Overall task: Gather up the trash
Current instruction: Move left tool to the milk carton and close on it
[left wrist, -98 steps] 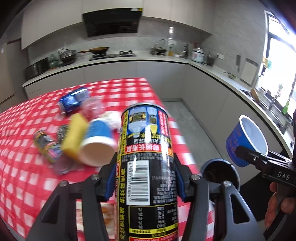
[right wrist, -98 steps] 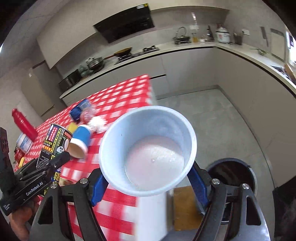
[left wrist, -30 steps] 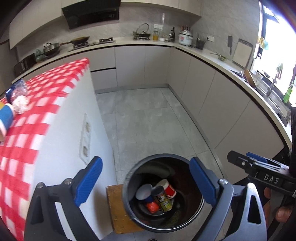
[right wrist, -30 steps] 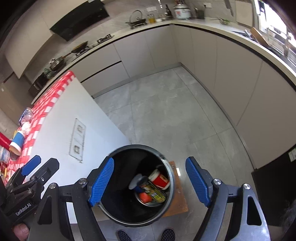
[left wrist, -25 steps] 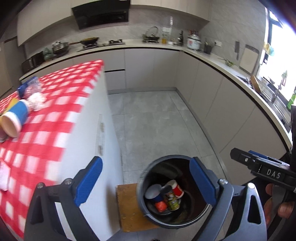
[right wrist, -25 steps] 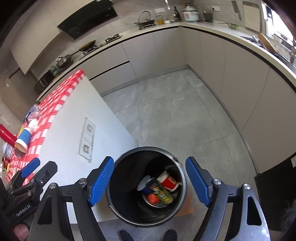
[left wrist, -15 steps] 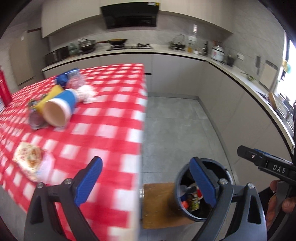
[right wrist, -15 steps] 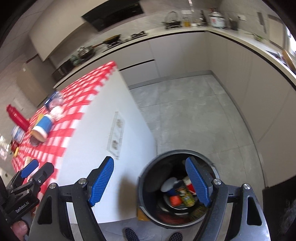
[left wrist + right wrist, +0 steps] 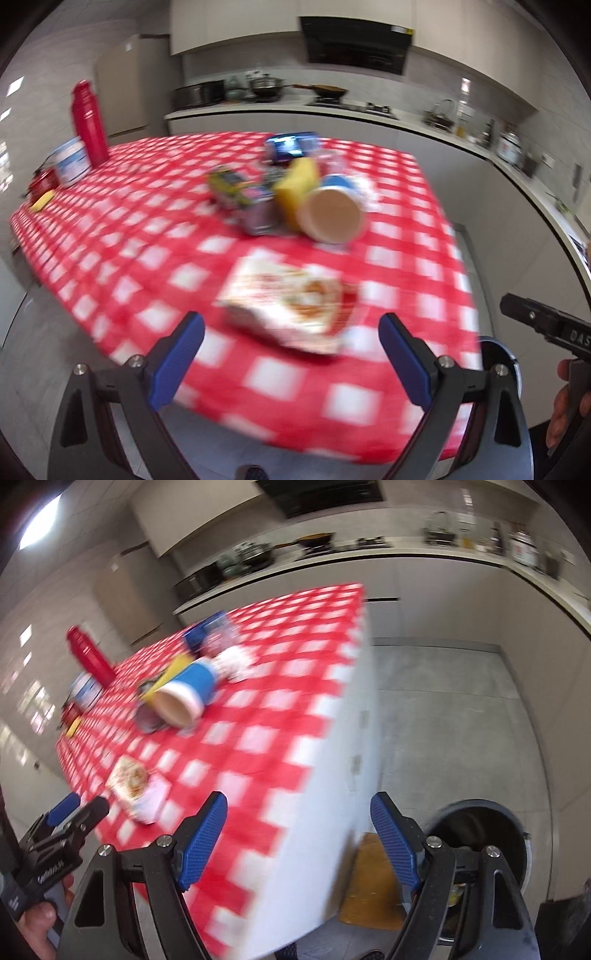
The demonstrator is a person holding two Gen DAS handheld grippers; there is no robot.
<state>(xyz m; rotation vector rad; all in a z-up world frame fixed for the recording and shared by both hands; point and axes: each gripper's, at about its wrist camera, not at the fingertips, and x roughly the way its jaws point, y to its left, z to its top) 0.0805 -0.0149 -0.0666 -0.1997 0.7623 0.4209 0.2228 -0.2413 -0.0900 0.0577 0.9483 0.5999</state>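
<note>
The flat food wrapper (image 9: 286,301) lies centre-frame just ahead of the wide, empty left hand-held gripper (image 9: 291,354), its long axis crosswise; the right hand-held gripper (image 9: 299,834), also wide and empty, is farther.

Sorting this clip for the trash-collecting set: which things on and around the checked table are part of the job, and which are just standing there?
Part of the job:
- flat snack wrapper
- tipped blue paper cup
- yellow packet
- crushed cans
- blue packet
- black trash bin

Just standing there:
- red thermos
- white tub
- pans on the stove
</note>
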